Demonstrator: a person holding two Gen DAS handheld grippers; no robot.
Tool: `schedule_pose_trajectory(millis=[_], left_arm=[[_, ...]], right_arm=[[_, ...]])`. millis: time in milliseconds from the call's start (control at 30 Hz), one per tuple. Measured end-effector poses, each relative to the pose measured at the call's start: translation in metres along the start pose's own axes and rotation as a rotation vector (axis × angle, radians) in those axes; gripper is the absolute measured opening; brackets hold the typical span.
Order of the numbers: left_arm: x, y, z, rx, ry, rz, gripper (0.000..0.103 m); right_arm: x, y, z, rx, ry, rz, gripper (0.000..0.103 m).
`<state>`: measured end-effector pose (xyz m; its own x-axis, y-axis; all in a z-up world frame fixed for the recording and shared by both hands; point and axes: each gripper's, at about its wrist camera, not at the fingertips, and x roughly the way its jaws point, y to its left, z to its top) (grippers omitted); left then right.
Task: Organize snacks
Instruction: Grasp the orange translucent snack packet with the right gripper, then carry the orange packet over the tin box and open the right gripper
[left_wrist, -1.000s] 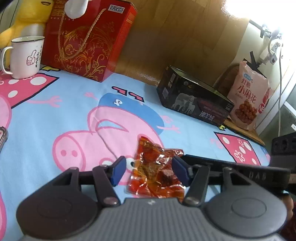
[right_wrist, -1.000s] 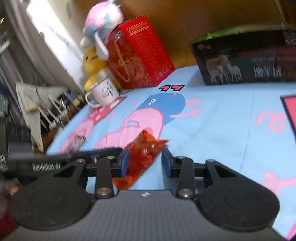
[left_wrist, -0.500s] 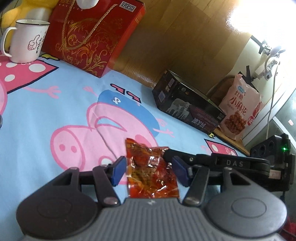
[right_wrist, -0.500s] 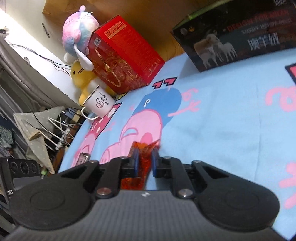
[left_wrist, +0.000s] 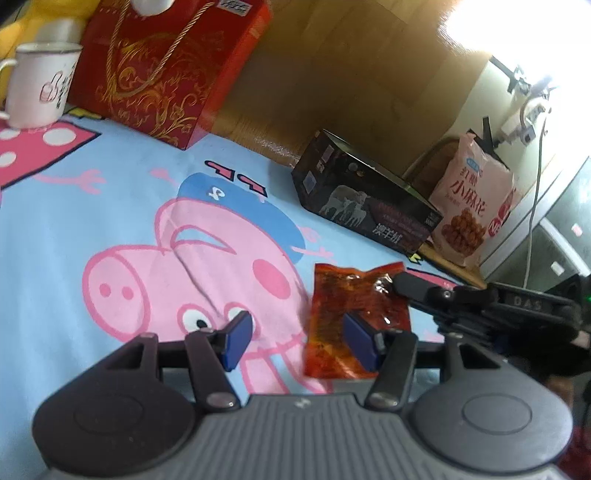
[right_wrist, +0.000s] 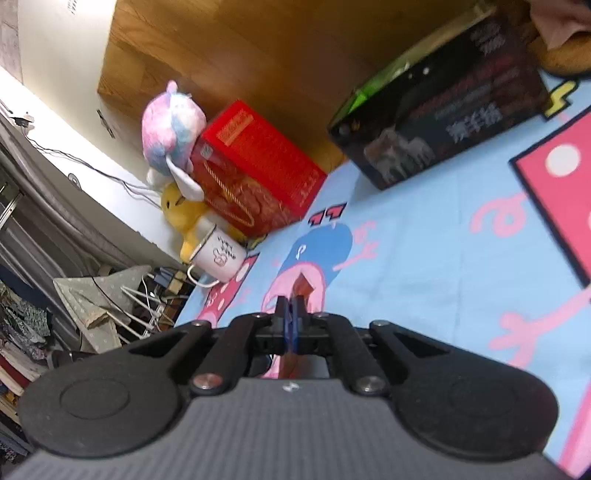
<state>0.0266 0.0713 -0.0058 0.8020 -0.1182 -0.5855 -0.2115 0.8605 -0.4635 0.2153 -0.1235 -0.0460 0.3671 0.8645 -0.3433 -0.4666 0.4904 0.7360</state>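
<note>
A red-orange clear snack packet (left_wrist: 351, 306) sits just past my left gripper's right pad (left_wrist: 360, 345), over the blue pig-print cloth (left_wrist: 110, 221). My left gripper (left_wrist: 298, 343) is open, with only cloth between its pads. My right gripper (left_wrist: 400, 286) reaches in from the right and is shut on the packet's upper right corner. In the right wrist view the right gripper (right_wrist: 292, 314) is pressed shut on the packet (right_wrist: 300, 288), which shows edge-on. I cannot tell whether the packet's lower edge still touches the cloth.
A black box (left_wrist: 369, 206) lies at the back, with a pink snack bag (left_wrist: 476, 218) standing to its right. At the back left stand a red gift box (left_wrist: 166, 70) and a white mug (left_wrist: 40, 85). Plush toys (right_wrist: 173, 125) sit by the red box (right_wrist: 255, 173).
The right gripper has shut on the packet and rolled. The packet has shifted right, out from between the left gripper's pads. The left gripper stays open.
</note>
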Motion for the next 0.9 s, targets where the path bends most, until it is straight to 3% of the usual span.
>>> schedule_pose_trajectory(millis=[267, 367, 700, 900], left_arm=[[0.002, -0.013, -0.006, 0.089, -0.017, 0.054, 0.056], [0.001, -0.007, -0.003, 0.049, -0.010, 0.026, 0.056], [-0.012, 0.011, -0.001, -0.093, 0.021, -0.052, 0.065], [-0.009, 0.001, -0.007, -0.164, 0.074, -0.208, 0.075]], right_arm=[[0.032, 0.000, -0.018, -0.017, 0.166, -0.031, 0.012], [0.029, 0.002, -0.018, -0.020, 0.147, -0.030, 0.005], [-0.012, -0.012, 0.000, 0.079, 0.029, -0.002, 0.004], [-0.032, -0.017, 0.010, 0.187, -0.030, 0.067, 0.004]])
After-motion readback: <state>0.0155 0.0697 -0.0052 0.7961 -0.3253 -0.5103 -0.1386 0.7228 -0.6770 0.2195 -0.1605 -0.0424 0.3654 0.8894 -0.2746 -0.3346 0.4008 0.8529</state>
